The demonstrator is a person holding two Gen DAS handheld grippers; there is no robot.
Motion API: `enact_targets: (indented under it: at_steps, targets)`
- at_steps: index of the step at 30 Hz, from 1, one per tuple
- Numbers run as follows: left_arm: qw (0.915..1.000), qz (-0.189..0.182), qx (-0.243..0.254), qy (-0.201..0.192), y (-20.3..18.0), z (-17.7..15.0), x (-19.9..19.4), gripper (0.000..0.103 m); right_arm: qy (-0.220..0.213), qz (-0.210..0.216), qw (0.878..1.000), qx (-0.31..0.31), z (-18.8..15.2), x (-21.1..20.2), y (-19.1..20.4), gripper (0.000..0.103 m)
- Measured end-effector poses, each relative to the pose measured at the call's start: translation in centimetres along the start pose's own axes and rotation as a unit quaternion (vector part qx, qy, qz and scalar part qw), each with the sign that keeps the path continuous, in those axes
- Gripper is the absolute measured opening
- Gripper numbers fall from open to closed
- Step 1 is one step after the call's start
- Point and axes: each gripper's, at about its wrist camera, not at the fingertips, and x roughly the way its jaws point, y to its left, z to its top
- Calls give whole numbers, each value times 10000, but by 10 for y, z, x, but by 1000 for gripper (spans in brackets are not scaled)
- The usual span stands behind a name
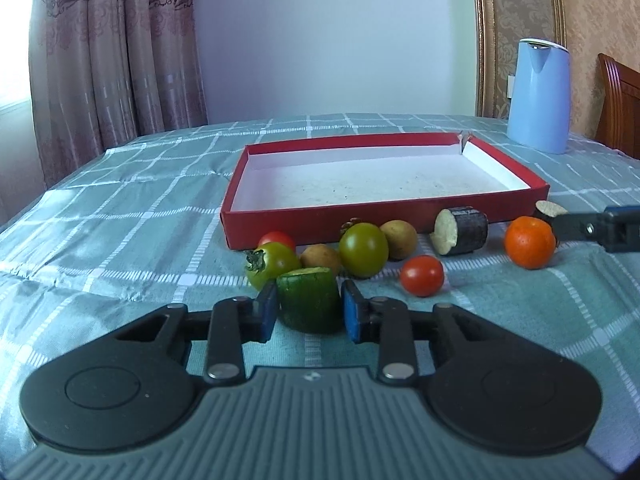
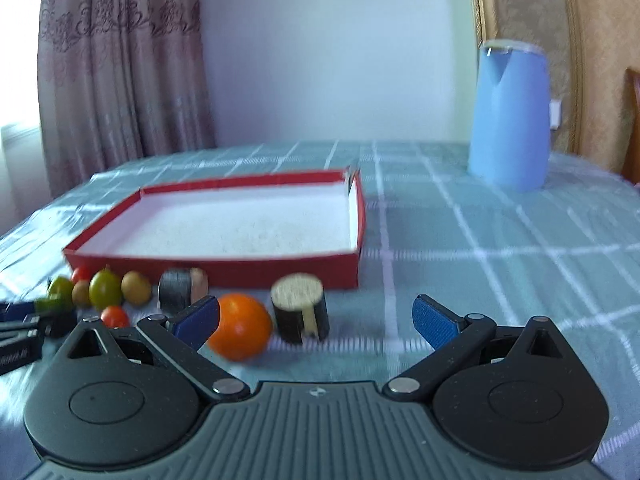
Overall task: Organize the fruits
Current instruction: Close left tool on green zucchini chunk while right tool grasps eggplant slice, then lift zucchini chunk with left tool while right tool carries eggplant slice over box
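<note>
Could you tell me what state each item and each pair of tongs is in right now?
Left tongs: closed around the green cucumber chunk, gripped or nearly so.
Right tongs: open wide, holding nothing.
Red box: open, nothing inside.
Orange: on the cloth, loose, by the right tongs' left finger.
Upright eggplant piece: standing on end.
Other eggplant piece: lying on its side.
Blue kettle: upright, lid shut.

A pale, plain wall (image 1: 336,36) closes the back of the room, and daylight comes in from a window at the far left, past a long pinkish-brown curtain (image 1: 116,52) patterned with flowers. On the right, gold damask wallpaper (image 1: 600,12) sits behind a gilded frame (image 1: 482,40), with a reddish wooden chair (image 1: 618,100) at the edge. The worktop carries a teal cloth (image 1: 120,208) crossed by white check lines.
</note>
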Motion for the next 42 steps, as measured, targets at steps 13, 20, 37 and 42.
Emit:
enact_targets:
  at_steps: [13, 20, 37, 42]
  targets:
    - [10000, -28, 2, -22, 1, -2, 1, 31, 92, 388, 9960, 802, 18, 24, -12, 73]
    - [10000, -52, -10, -18, 2, -3, 2, 31, 186, 872, 9850, 1480, 15, 23, -27, 47]
    - [10000, -77, -14, -18, 3, -3, 3, 31, -34, 407, 9929, -1115, 25, 12, 10, 47]
    - [9998, -177, -92, -18, 8, -4, 4, 32, -108, 515, 9937, -986, 17, -7, -6, 47]
